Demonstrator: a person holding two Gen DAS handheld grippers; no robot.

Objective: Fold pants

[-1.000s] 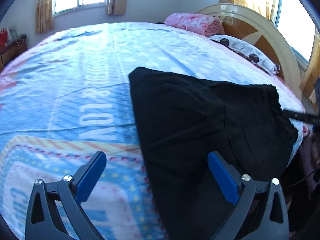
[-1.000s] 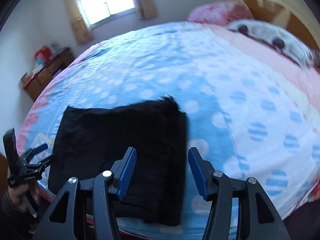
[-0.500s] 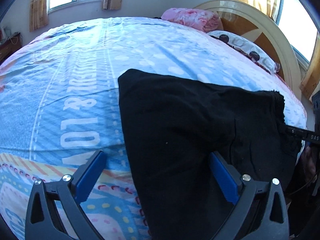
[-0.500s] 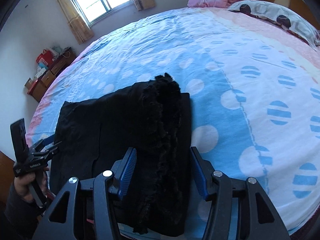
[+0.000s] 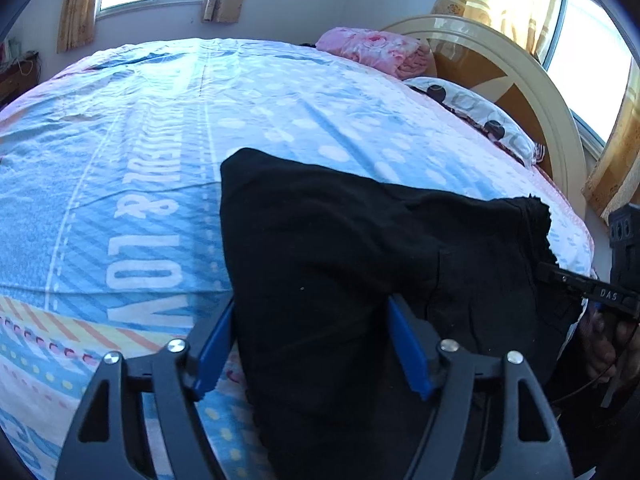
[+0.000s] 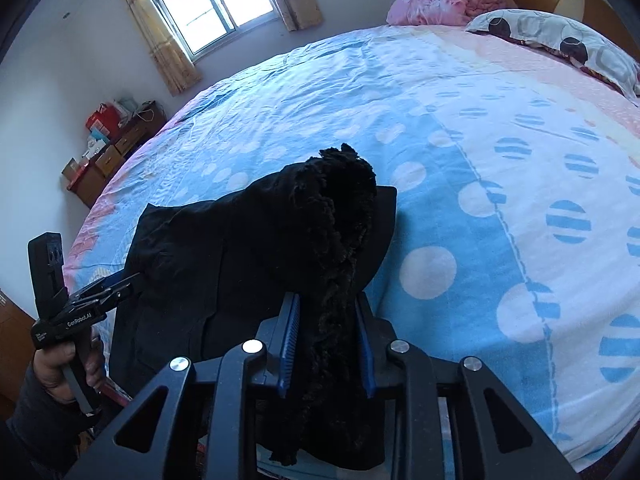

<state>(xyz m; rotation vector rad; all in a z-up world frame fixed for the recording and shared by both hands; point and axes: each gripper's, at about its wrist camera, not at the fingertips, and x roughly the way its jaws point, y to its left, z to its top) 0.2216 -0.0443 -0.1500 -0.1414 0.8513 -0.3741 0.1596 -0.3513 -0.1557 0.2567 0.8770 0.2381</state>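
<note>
Black pants (image 5: 340, 240) lie folded lengthwise at the near edge of the bed. My left gripper (image 5: 310, 340) straddles their near left end. Its jaws are closing, with cloth lying between them and draping over the right pad (image 5: 408, 348); the left pad (image 5: 212, 348) sits just outside the cloth edge. My right gripper (image 6: 327, 340) is closing on the fuzzy waistband end of the pants (image 6: 240, 248), and the bunched cloth fills the gap between its blue pads. Each gripper shows in the other's view: the right gripper (image 5: 548, 272) and the left gripper (image 6: 120, 284).
The blue and pink patterned bedsheet (image 6: 460, 128) spreads wide beyond the pants. A spotted pillow (image 6: 560, 44), a pink folded blanket (image 5: 372, 50) and a curved headboard (image 5: 520, 76) are at the far end. A dresser with boxes (image 6: 108, 148) stands by the wall. A hand (image 6: 56, 364) holds the left gripper.
Both grippers' jaws have narrowed. The right gripper now has the fuzzy waistband bunched and raised between its pads. The left gripper has closed in around the pants' end.
</note>
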